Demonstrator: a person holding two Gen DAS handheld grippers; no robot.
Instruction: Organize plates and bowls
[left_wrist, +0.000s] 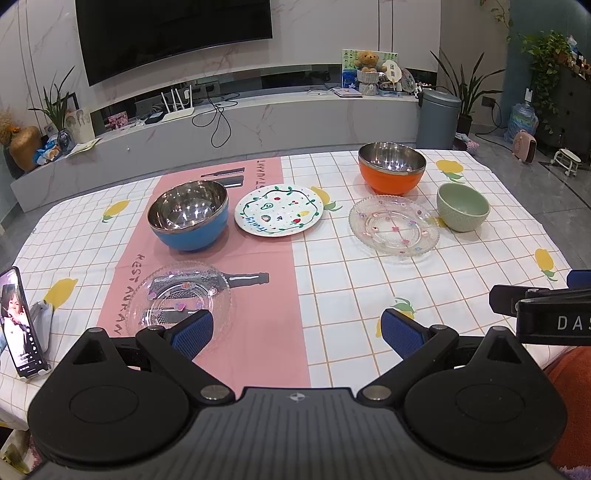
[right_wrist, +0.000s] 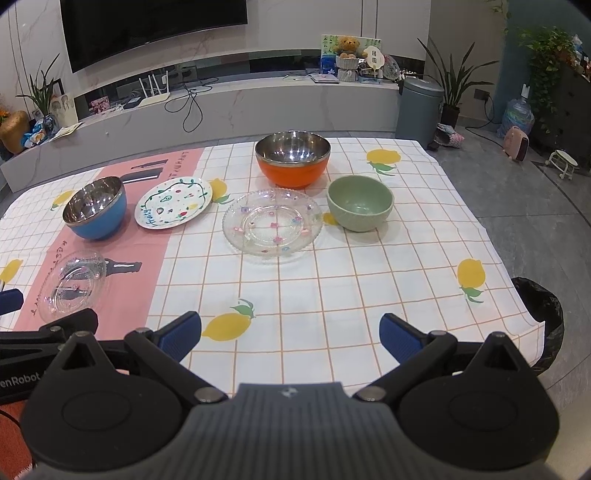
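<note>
Bowls (right_wrist: 292, 158) upright (mouths up), plates (right_wrist: 272, 226) flat

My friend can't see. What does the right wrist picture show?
The open right gripper hovers over a checked tablecloth holding three bowls, blue, orange and green, plus a painted plate and two glass plates, large and small.

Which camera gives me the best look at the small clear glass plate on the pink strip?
The left wrist view: the small glass plate lies close ahead, its near rim just behind the left tool's finger. In the right wrist view it sits squeezed at the far left edge, distorted, but whole.
</note>
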